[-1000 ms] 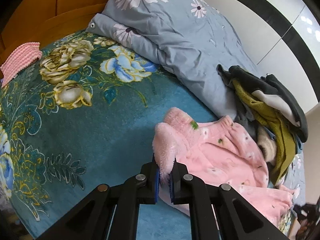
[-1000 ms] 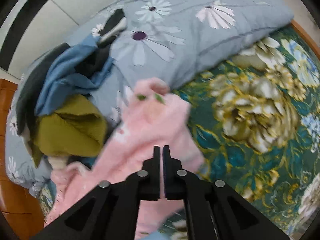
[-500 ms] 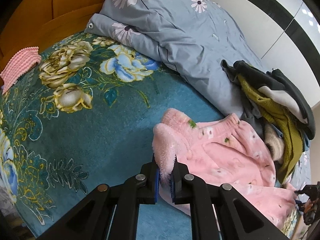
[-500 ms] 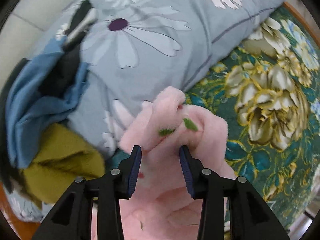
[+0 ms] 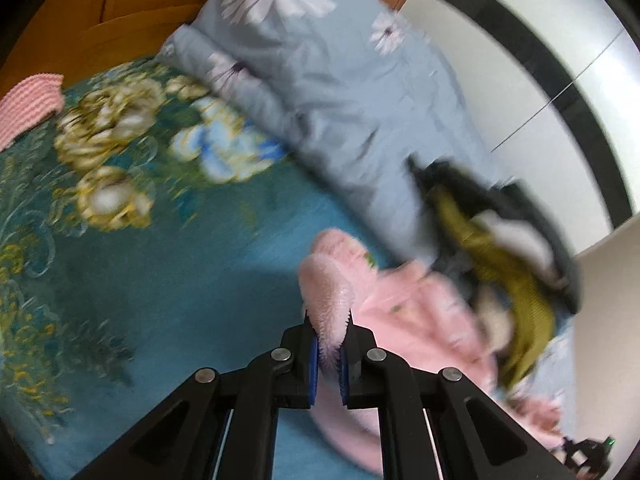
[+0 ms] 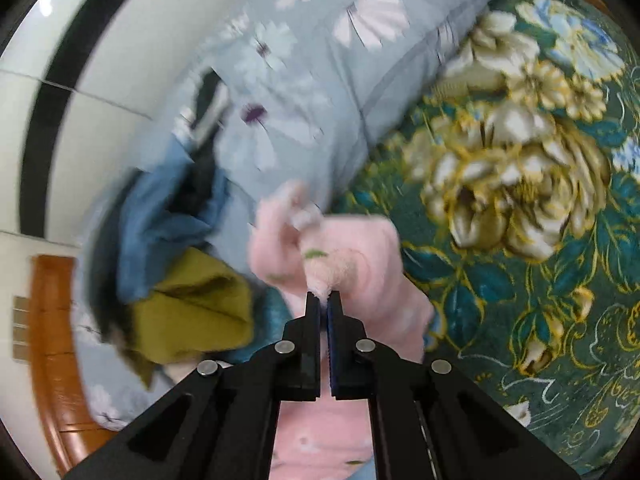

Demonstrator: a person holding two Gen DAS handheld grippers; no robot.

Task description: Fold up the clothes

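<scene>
Pink fleece garment (image 5: 404, 320) lies on the teal floral blanket (image 5: 180, 280), beside the clothes pile (image 5: 504, 248). Left gripper (image 5: 329, 354) and right gripper (image 6: 325, 312) each pinch an edge. It seems soft, light and floppy, so holding corners looks best.

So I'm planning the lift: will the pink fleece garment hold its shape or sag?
Likely sag: the pink fleece garment bunches softly where the left tool and right tool pinch it. Its plush pile probably grips the pads, so slipping seems unlikely.
</scene>
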